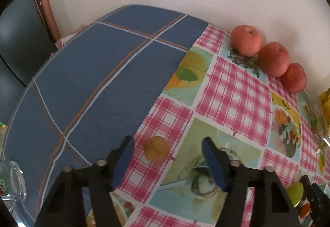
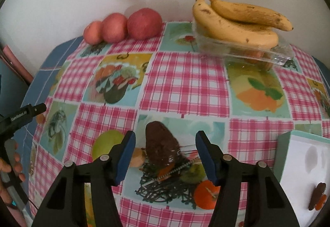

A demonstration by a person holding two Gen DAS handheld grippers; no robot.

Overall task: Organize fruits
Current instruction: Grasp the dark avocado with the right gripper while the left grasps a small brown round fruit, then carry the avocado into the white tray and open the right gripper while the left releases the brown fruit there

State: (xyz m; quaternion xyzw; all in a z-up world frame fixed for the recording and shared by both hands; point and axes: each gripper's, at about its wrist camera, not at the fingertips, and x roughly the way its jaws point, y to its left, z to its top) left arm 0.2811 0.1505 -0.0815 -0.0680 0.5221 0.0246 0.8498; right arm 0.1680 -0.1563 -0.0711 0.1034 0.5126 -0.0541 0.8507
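L gripper (image 1: pixel 168 152) open w/ small yellow fruit (image 1: pixel 156 149) between fingers, untouched; R gripper (image 2: pixel 166 149) open round dark avocado (image 2: pixel 160 145), apples (image 2: pixel 123 26) at wall.

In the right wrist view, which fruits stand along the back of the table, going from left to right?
Small red apple → middle red apple → big red apple → bananas, lying on a clear plastic tray.

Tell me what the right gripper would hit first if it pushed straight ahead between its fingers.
Probably the dark brown avocado, lying on the tablecloth just ahead of the open right gripper; depth is hard to judge.
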